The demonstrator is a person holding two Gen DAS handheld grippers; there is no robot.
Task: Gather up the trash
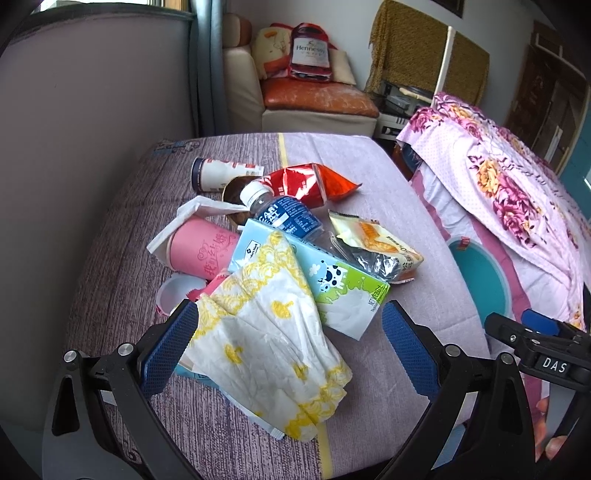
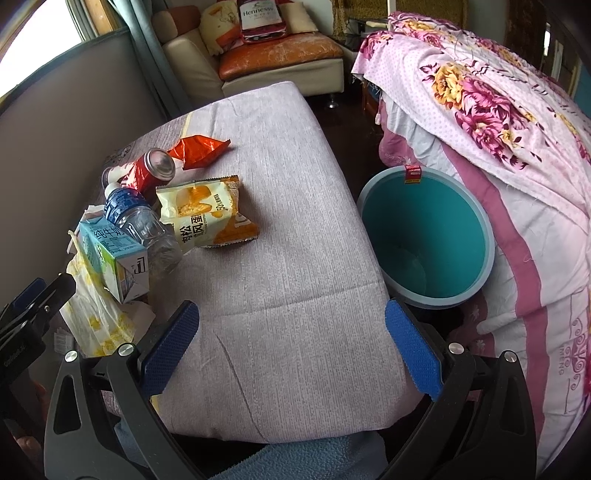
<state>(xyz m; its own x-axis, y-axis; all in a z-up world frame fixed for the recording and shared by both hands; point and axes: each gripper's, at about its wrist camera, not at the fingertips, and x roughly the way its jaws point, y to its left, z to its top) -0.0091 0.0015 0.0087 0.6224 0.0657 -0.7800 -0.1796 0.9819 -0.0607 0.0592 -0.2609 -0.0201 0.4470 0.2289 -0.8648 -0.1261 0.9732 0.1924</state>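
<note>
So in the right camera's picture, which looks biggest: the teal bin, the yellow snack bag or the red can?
1. teal bin, by far
2. yellow snack bag
3. red can, though it lies farther away, so it may only look smaller.

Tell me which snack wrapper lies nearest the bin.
The yellow-and-white wrapper; the crumpled orange wrapper lies farther back from the teal bin.

Soft daylight from the window (image 2: 40,26), sharp focus, strong fisheye bending, dark corners
</note>
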